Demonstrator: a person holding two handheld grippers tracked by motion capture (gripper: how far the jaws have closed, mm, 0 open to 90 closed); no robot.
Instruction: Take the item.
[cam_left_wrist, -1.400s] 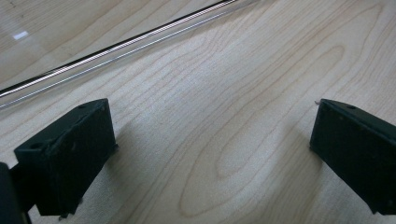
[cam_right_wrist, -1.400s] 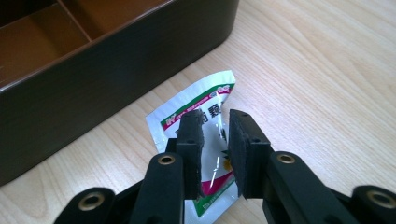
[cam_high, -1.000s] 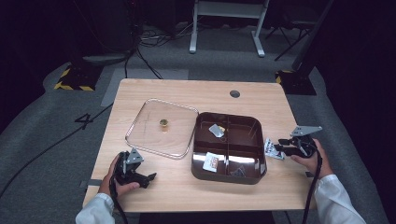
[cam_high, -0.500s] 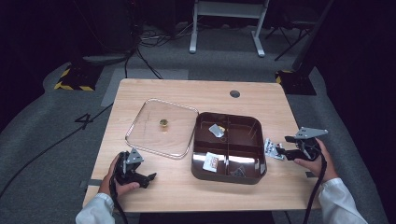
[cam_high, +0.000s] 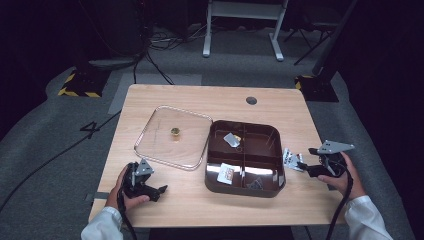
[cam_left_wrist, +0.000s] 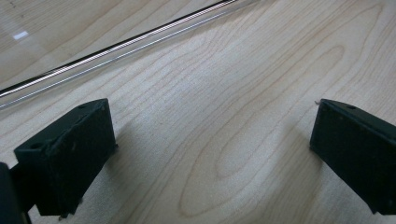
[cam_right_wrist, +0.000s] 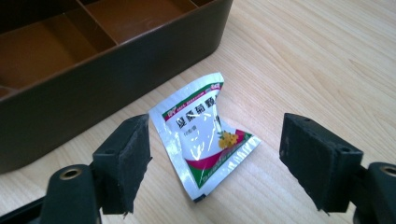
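A small white sachet (cam_right_wrist: 202, 139) with green, red and yellow print lies crumpled on the wood just right of the brown divided box (cam_high: 244, 156). My right gripper (cam_right_wrist: 215, 161) is open, its jaws set wide on either side of the sachet (cam_high: 290, 158) without touching it. The box holds a silver packet (cam_high: 231, 139), a white sachet (cam_high: 226, 173) and a dark item (cam_high: 255, 183) in separate compartments. My left gripper (cam_high: 159, 190) rests open on the table near the front left edge, below the clear lid (cam_high: 172, 136). Bare wood lies between its jaws.
The clear lid lies flat left of the box, with a small gold knob (cam_high: 175, 131) at its middle; its rim (cam_left_wrist: 116, 46) crosses the left gripper view. A round cable hole (cam_high: 251, 100) sits at the table's far side. Dark floor and cables surround the table.
My right gripper has drawn back toward the table's right edge and lies a little lower. The sachet stays on the wood beside the box. My left gripper has not moved.
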